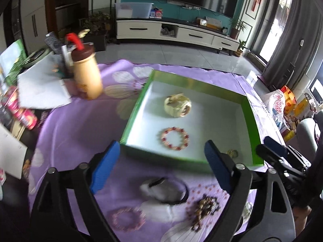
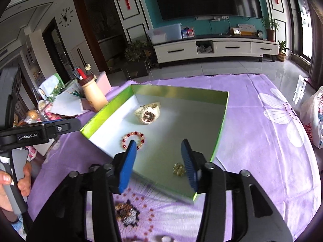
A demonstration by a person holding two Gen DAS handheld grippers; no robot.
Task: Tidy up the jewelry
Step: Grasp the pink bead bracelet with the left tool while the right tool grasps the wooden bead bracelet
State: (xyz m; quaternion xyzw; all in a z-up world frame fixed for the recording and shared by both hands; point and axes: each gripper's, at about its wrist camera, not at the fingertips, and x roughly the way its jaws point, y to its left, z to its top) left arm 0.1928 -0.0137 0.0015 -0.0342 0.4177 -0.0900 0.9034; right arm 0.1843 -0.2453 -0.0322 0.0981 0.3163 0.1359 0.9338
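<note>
The green-walled box sits open on the purple flowered cloth, evidently serving as the collecting tray; inside it lie a cream wristwatch toward the far side, a red-and-pale beaded bracelet nearer the front, and a small gold ornament by the near right corner, each apart from the others, which suggests items are being dropped in one by one.

The right gripper hovers over the box's near edge with its blue pads spread wide and nothing between them; the gold ornament lies just beside its right pad, so I judge it either a fresh release or the spot being aimed at.

The left gripper is likewise spread and empty, poised above pieces outside the box: a pink beaded bracelet, a brown bead cluster, and a dark band with a blurred grey-white object; these likely come next.

A cream bottle stands well left, uninvolved.
</note>
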